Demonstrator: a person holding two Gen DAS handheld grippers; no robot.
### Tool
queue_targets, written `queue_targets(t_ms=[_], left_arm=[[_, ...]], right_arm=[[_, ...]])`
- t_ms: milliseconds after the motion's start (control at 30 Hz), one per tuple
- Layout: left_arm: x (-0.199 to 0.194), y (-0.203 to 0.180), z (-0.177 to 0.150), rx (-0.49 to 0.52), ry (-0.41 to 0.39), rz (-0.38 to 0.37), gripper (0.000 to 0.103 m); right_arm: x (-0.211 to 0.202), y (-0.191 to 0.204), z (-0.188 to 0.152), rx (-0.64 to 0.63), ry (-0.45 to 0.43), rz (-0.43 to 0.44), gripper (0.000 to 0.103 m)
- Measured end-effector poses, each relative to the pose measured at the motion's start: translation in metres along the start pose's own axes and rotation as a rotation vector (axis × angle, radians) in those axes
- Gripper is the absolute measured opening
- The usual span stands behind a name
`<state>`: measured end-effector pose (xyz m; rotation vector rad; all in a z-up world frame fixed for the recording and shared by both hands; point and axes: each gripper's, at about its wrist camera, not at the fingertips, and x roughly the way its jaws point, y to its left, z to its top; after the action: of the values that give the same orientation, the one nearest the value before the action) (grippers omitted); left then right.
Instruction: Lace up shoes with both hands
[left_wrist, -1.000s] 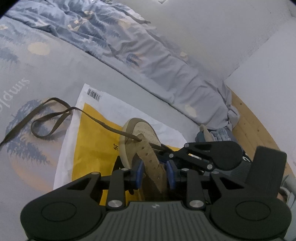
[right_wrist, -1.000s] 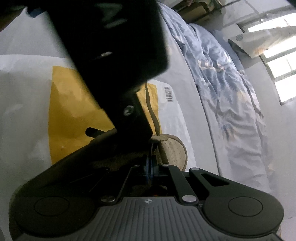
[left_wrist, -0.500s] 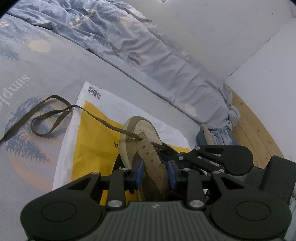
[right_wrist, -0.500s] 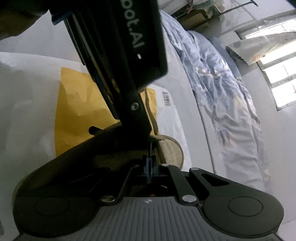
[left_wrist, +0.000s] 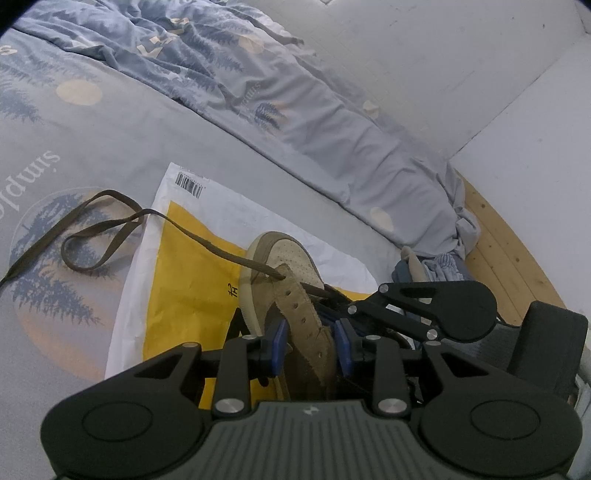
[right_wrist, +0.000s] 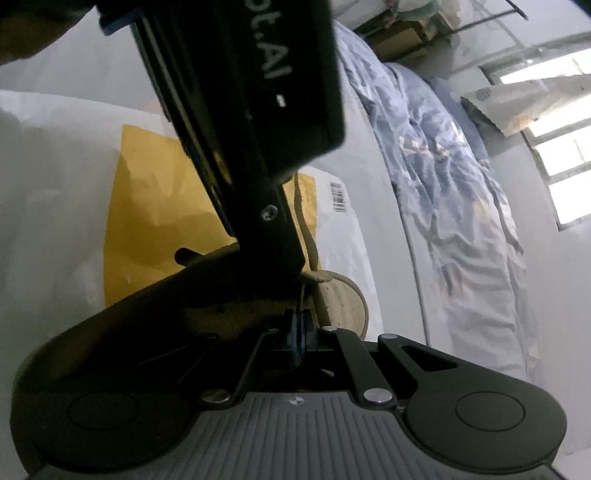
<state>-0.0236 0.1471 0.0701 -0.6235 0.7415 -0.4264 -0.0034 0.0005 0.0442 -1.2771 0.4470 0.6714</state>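
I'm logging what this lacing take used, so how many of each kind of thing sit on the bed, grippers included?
Shoe: 1
Lace: 1
Mailer bag: 1
Grippers: 2, the left gripper and the right gripper
Total: 5

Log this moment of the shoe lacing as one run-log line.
left hand-held gripper: around shoe eyelet flap | right hand-held gripper: shut on shoelace end | lace: through first eyelet, rest loose on bed
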Motion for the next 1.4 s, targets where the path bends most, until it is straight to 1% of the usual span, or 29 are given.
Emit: queue_targets(t_ms=[400, 567, 800, 1033, 1267, 1400], left_arm=[[0.001, -0.002, 0.000, 0.001, 0.010, 0.015, 0.027], [0.002, -0.001, 0.000, 0.000, 0.011, 0.011, 0.027], [0.001, 0.000, 0.001, -0.002, 0.011, 0.012, 0.027], [0.002, -0.006, -0.002, -0.004, 0.008, 0.017, 0.027], [0.006, -0.005, -0.004, -0.008, 0.008, 0.016, 0.027], [0.005, -0.003, -0.003, -0.034, -0.006, -0.001, 0.025]], right_arm=[[-0.001, 0.007, -0.003, -0.065, -0.028, -0.014, 0.001], [-0.006, 0.008, -0.006, -0.056, -0.038, -0.008, 0.001], [-0.008, 0.013, -0.007, -0.075, -0.021, 0.002, 0.001], [0.001, 0.011, -0.002, -0.092, -0.004, -0.004, 0.001], [0.000, 0.013, 0.000, -0.099, -0.058, -0.009, 0.001], [0.002, 0.012, -0.002, -0.092, -0.074, -0.013, 0.001]])
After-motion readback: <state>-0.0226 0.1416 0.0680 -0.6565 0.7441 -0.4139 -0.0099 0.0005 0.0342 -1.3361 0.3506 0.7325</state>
